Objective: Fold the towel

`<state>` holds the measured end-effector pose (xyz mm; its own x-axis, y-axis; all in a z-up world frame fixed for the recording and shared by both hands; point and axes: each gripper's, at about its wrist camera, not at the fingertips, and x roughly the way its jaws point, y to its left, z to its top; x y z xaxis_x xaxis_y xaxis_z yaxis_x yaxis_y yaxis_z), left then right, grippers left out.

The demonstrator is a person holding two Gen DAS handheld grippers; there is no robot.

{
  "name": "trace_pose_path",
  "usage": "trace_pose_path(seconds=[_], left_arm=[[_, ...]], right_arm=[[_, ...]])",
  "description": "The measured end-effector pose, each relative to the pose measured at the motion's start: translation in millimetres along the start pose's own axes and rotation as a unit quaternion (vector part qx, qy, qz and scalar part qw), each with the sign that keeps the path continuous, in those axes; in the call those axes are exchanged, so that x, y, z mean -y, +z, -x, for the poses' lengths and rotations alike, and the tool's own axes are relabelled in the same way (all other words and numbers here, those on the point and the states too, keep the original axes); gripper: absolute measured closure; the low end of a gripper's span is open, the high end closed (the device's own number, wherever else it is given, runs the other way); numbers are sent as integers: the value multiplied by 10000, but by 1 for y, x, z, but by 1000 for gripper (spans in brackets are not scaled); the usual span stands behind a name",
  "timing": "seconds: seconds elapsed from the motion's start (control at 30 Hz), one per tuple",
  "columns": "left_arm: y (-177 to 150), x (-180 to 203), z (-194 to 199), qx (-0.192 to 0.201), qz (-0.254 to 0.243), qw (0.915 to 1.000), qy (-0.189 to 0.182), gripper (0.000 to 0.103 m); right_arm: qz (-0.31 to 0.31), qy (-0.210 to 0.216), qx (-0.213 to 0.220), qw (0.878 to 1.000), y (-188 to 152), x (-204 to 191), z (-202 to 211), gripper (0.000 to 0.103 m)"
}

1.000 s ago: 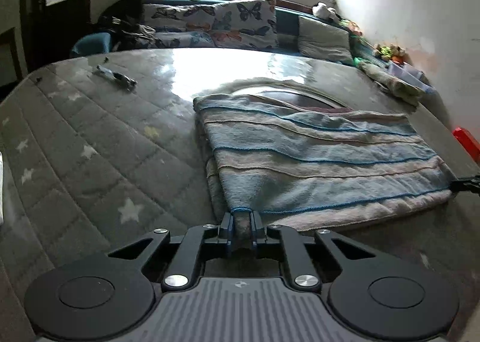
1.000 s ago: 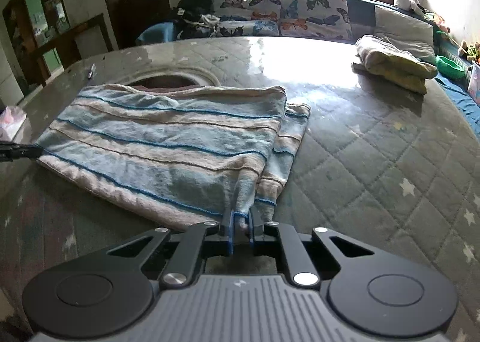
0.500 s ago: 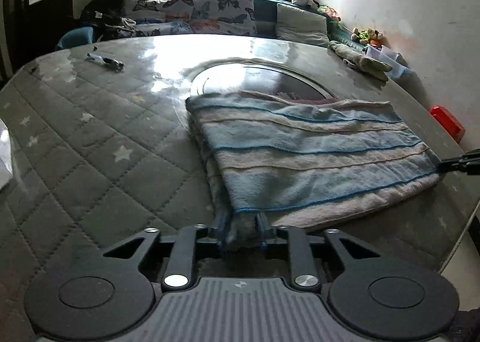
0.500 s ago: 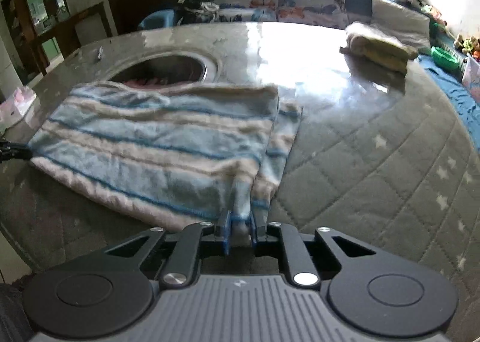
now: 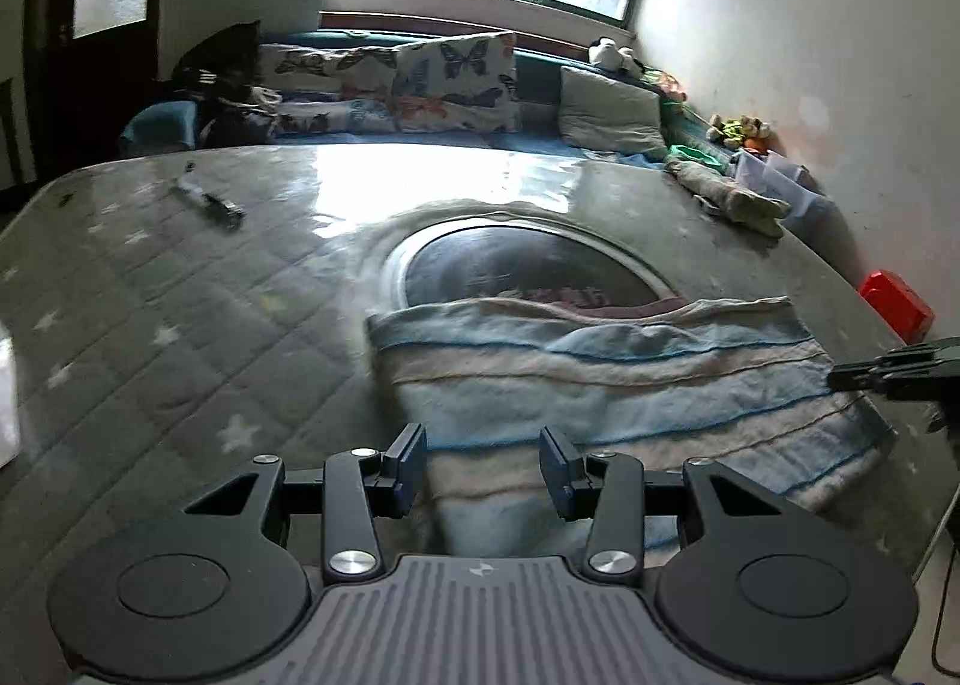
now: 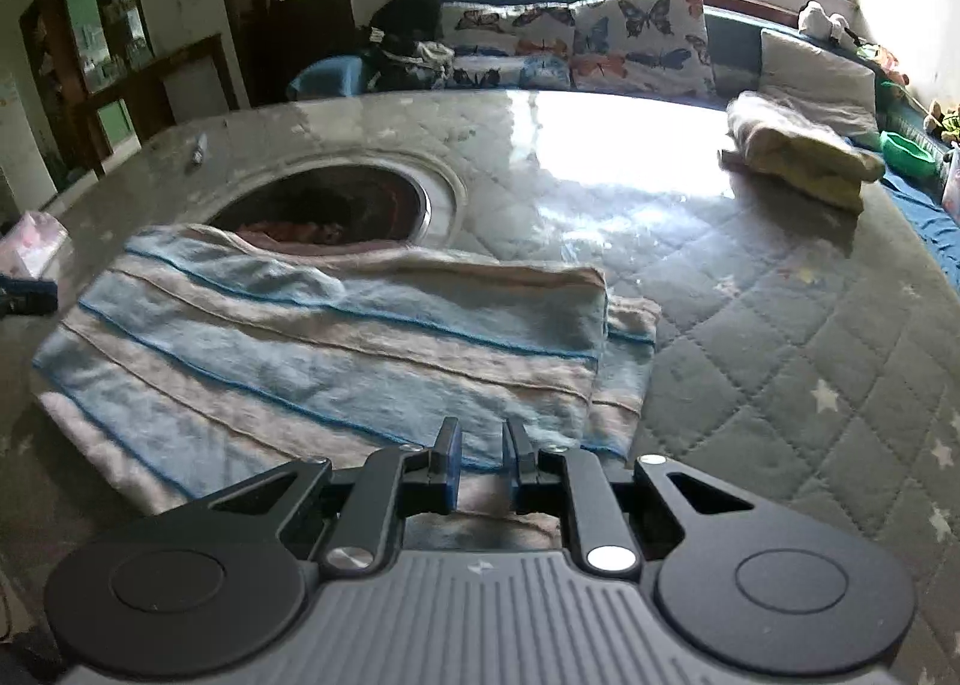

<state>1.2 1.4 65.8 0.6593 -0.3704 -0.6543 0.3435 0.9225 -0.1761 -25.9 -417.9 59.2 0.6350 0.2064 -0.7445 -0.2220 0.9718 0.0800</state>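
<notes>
A blue and beige striped towel [image 5: 600,379] lies folded on the quilted grey table top, its near edge by the table's front edge. My left gripper [image 5: 483,463] stands open over the towel's near left corner, fingers spread wide with only slack cloth below. In the right wrist view the same towel [image 6: 336,349] shows two layers, the lower one sticking out at the right. My right gripper [image 6: 480,463] is open a little above the near right corner, holding nothing. The right gripper's tip [image 5: 888,370] shows at the left view's right edge.
A round recessed opening [image 5: 528,265] sits in the table just beyond the towel. A folded cloth pile [image 6: 798,150] lies at the far right, and a small dark object [image 5: 207,199] at the far left. A pillowed bench [image 5: 450,84] runs behind. A red box [image 5: 897,304] stands right.
Both grippers were shut on the towel's near corners; they have drawn it toward the table's front edge, then let go. Both now stand open, the left wider.
</notes>
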Motion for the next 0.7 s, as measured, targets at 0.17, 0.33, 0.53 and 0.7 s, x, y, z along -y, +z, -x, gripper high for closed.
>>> trace_pose_path(seconds=[0.17, 0.33, 0.53, 0.7], left_arm=[[5, -5, -25, -235, -15, 9996, 144, 58], [14, -14, -37, -341, 77, 9990, 272, 59], [32, -5, -48, -226, 16, 9997, 78, 60], [42, -4, -73, -345, -78, 9993, 156, 61]], right_arm=[[-236, -86, 22, 9997, 1, 14, -1, 93], [-237, -101, 63, 9996, 16, 15, -13, 92], [-242, -103, 101, 9996, 35, 15, -30, 92], [-271, -128, 114, 9995, 49, 18, -44, 92]])
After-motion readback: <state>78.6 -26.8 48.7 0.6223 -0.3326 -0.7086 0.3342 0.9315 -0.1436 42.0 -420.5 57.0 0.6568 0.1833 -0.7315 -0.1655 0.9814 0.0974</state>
